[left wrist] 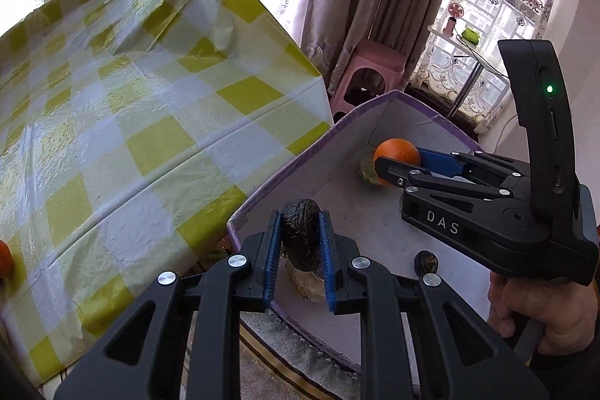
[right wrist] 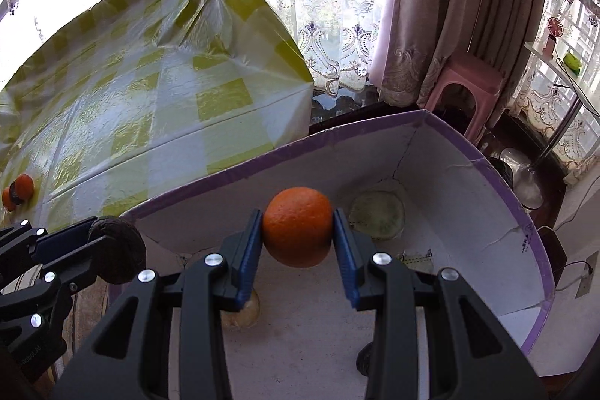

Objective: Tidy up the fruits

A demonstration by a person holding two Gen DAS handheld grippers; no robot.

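Observation:
My left gripper (left wrist: 300,242) is shut on a dark wrinkled fruit (left wrist: 301,231) and holds it over the near rim of a white box with a purple edge (left wrist: 285,171). My right gripper (right wrist: 298,235) is shut on an orange (right wrist: 298,225) and holds it inside the same box (right wrist: 487,175). The right gripper also shows in the left wrist view (left wrist: 397,164), further into the box. A pale green fruit (right wrist: 377,216) and a pale round fruit (right wrist: 247,312) lie on the box floor. Another dark fruit (left wrist: 425,261) lies in the box.
A table with a yellow and white checked cloth (left wrist: 150,122) stands to the left of the box. More oranges and a dark fruit (right wrist: 18,192) lie at its left edge. A pink stool (right wrist: 465,89) and curtains stand behind the box.

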